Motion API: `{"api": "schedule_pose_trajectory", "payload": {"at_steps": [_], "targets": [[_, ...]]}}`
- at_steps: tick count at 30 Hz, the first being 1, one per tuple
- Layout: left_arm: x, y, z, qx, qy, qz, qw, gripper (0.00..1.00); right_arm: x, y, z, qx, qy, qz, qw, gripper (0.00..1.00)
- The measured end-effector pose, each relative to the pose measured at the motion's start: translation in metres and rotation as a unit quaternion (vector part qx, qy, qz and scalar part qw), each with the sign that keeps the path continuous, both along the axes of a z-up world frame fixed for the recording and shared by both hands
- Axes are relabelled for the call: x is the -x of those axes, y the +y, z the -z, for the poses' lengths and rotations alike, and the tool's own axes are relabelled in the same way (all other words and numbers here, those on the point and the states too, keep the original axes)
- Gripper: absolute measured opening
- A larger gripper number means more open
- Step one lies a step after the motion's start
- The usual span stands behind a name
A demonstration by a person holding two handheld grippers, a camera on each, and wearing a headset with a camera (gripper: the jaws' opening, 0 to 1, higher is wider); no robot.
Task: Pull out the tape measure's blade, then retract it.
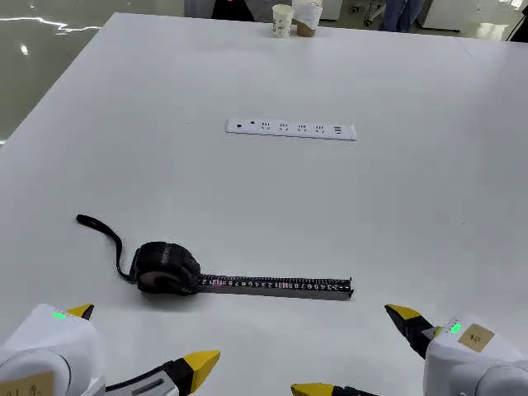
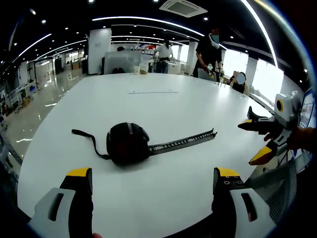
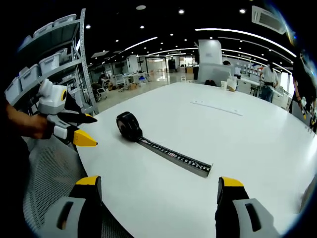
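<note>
The tape measure (image 1: 165, 268) lies on the worktop (image 1: 396, 190), blade (image 1: 276, 285) drawn out; left claw (image 2: 152, 174) and right claw (image 3: 161, 181) hang open, clear of it. Released unguided, the blade could whip back and jerk the tape measure away.

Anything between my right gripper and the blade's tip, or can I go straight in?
Nothing visible. Bare table lies between the open right gripper and the blade's tip. The power strip lies farther off, beyond the tape measure, clear of that path.
</note>
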State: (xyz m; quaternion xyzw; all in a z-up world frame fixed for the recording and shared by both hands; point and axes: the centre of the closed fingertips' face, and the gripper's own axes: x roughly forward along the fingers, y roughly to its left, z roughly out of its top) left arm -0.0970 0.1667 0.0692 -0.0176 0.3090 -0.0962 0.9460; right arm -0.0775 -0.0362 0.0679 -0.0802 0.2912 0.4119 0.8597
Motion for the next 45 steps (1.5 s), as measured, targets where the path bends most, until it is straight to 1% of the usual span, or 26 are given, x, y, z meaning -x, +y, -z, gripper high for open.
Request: {"api": "schedule_pose_trajectory", "payload": {"at_steps": [3, 8, 14, 17, 24, 26, 29, 34, 44, 45], "targets": [[-0.004, -0.001, 0.001, -0.001, -0.002, 0.000, 1.0000, 0.99, -0.003, 0.000, 0.001, 0.000, 0.001, -0.010, 1.0000, 0.97], [-0.012, -0.001, 0.004, 0.000, -0.001, -0.001, 1.0000, 0.99, -0.008, -0.003, 0.005, 0.009, 0.001, -0.029, 0.9995, 0.96], [-0.019, 0.001, 0.008, 0.002, 0.001, -0.005, 1.0000, 0.99, -0.013, -0.004, 0.010, 0.011, 0.010, -0.048, 0.9988, 0.96], [-0.022, 0.002, 0.010, 0.006, 0.003, -0.008, 1.0000, 0.99, -0.015, -0.004, 0.013, 0.015, 0.012, -0.068, 0.9975, 0.94], [-0.032, 0.005, 0.012, 0.017, 0.008, -0.021, 0.9996, 0.99, -0.023, -0.006, 0.019, 0.024, 0.015, -0.097, 0.9949, 0.91], [-0.035, 0.006, 0.014, 0.017, 0.009, -0.024, 0.9995, 0.99, -0.025, -0.007, 0.021, 0.025, 0.017, -0.104, 0.9941, 0.90], [-0.040, 0.006, 0.015, 0.016, 0.008, -0.026, 0.9995, 0.99, -0.030, -0.008, 0.025, 0.029, 0.018, -0.119, 0.9923, 0.88], [-0.047, 0.008, 0.018, 0.018, 0.012, -0.032, 0.9992, 0.98, -0.036, -0.010, 0.031, 0.040, 0.019, -0.136, 0.9897, 0.83], [-0.061, 0.014, 0.023, 0.023, 0.015, -0.049, 0.9984, 0.96, -0.052, -0.014, 0.040, 0.063, 0.017, -0.180, 0.9816, 0.70], [-0.063, 0.014, 0.023, 0.023, 0.016, -0.052, 0.9983, 0.96, -0.054, -0.014, 0.041, 0.066, 0.016, -0.187, 0.9801, 0.69]]}}
